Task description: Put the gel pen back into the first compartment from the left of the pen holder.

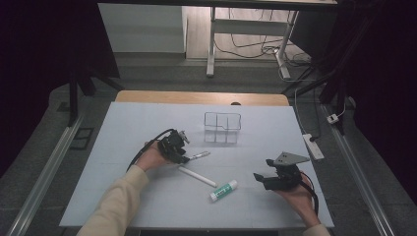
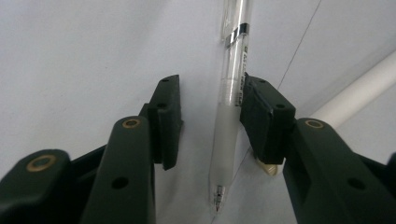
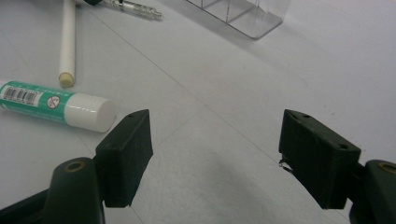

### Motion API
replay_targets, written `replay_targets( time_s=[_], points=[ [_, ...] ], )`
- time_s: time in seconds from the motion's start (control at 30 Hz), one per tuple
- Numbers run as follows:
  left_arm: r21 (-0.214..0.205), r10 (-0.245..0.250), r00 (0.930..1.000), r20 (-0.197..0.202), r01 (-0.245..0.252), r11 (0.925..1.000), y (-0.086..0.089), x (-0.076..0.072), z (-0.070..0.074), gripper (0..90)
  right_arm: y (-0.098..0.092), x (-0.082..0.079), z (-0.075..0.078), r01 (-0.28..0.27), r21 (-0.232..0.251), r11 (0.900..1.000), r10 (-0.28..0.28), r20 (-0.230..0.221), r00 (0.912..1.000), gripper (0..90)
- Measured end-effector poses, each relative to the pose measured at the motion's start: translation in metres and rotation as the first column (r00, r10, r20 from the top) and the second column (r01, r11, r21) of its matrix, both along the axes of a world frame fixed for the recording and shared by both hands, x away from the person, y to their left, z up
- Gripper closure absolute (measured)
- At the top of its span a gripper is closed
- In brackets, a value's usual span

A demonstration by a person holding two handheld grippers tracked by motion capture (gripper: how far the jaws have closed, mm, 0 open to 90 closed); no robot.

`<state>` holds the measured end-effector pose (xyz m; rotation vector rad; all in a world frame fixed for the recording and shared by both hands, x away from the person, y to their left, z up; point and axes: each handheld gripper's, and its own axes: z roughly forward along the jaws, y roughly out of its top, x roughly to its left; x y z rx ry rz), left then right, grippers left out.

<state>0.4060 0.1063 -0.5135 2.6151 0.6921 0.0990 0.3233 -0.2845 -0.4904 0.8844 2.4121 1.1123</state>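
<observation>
We have the left gripper (image 2: 210, 126) straddling the clear plastic pen (image 2: 231, 112), one pad touching, not yet pinched; it lies before the clear acrylic organiser (image 1: 222, 127). Right gripper (image 3: 217, 154) waits spread.

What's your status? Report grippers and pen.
Left gripper open, straddling clear pen; one side touching. Right gripper open, holding nothing. White stick close beside pen.

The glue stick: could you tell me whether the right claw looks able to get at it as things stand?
Probably yes: the right claw stands open beside the glue stick, with only bare table between them.
</observation>
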Motion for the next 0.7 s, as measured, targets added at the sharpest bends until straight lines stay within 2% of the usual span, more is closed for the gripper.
replay_targets(
  time_s=[0.47, 0.7],
  points=[
    [0.016, -0.101, 0.9948, 0.017, 0.101, 0.9948, -0.0038, -0.0003, 0.0007, 77.8, -0.0005, 0.0010, -0.0006, 0.017, -0.004, 0.9999, -0.017, -0.006, 0.9998, 25.4],
    [0.039, -0.107, 0.9937, 0.035, 0.105, 0.9937, -0.0072, -0.0032, 0.0013, 79.0, -0.0002, 0.0001, 0.0003, 0.020, -0.002, 0.9998, -0.020, -0.005, 0.9998, 25.5]
  ],
)
